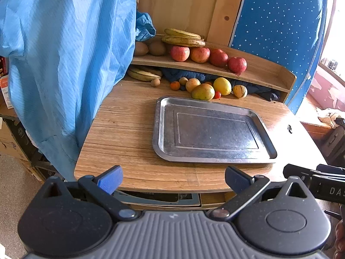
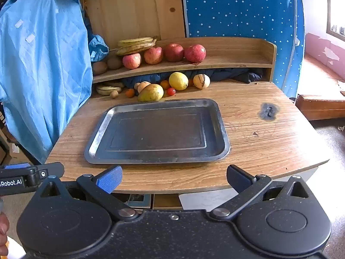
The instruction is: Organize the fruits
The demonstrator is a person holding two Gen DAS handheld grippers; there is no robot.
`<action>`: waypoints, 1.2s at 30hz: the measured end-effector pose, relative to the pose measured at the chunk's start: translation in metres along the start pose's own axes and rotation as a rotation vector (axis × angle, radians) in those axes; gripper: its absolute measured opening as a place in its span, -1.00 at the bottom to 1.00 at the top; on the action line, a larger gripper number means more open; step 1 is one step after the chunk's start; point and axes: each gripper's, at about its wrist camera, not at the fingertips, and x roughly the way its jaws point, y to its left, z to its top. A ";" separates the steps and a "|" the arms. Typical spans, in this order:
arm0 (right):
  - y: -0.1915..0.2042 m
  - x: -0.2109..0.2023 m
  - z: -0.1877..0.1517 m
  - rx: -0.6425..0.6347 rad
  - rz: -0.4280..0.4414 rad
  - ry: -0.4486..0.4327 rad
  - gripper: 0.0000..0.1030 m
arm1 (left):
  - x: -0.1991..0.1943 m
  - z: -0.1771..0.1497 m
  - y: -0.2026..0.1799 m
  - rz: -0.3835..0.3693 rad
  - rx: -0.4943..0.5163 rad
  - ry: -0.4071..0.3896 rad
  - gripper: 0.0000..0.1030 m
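My left tongs [image 1: 172, 180] and right tongs [image 2: 173, 179] apart, holding nothing. Metal tray [image 2: 222, 129] bare on wooden desk [image 2: 258, 142]; fruits [image 2: 151, 92] behind, blue dotted wall [image 2: 237, 10].

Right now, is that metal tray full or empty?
Empty. The metal tray shows only bare metal in both views; the fruits lie behind it on the table.

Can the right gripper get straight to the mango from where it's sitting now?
Probably yes: the right gripper is open, the tray between is bare and low, and the mango lies frontmost.
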 end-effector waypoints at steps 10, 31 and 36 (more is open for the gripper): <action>-0.006 -0.003 -0.003 -0.003 0.008 -0.003 0.99 | -0.002 0.000 0.002 0.003 0.001 0.001 0.99; -0.009 -0.010 -0.002 0.002 0.014 -0.023 0.99 | -0.005 -0.004 -0.003 0.004 0.016 -0.002 0.99; -0.008 -0.012 -0.003 -0.013 0.000 -0.060 0.99 | -0.006 -0.005 -0.005 0.010 0.017 0.002 0.99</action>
